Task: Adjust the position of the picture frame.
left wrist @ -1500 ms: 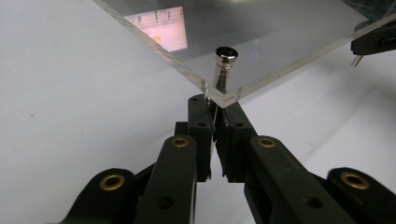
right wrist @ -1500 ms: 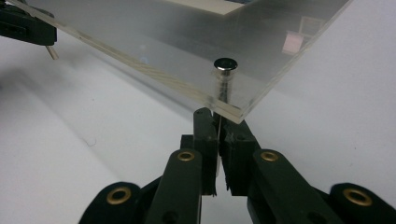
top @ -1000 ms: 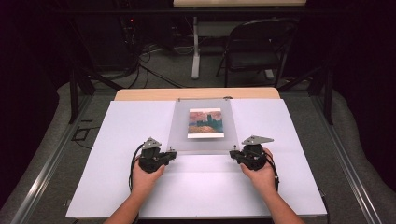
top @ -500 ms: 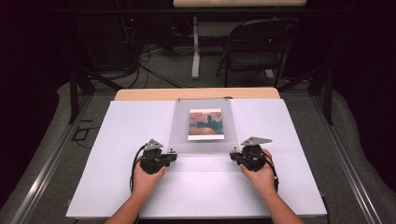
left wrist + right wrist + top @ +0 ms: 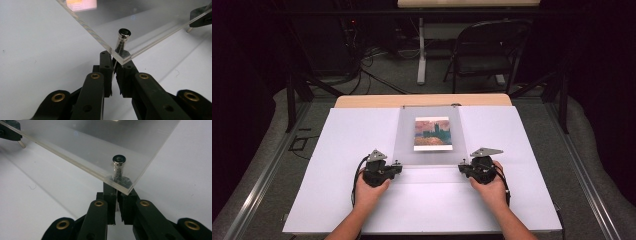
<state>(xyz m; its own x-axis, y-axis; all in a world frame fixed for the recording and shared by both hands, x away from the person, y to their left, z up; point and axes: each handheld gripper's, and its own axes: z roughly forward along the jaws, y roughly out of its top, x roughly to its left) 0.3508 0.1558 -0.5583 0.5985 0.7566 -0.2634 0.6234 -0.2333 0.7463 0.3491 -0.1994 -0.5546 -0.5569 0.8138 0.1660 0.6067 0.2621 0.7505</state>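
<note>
Both tongs clamped tight on metal pegs at the clear sheet's [image 5: 430, 131] near corners: left tongs [image 5: 115, 65], right tongs [image 5: 117, 188]. Little has changed lately; hands hold steady. The picture [image 5: 432, 133] lies ahead, between them; lifting probably comes next.

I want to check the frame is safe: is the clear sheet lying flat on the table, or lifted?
Its near edge is lifted: the clear sheet is above the white table, carried by metal pins at its corners.

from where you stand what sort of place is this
Most likely a lab or studio set up for recording: a white-covered table ringed by dark drapes, cables trailing over the floor, a folding chair behind, and a clear acrylic sheet over a small picture.
</note>
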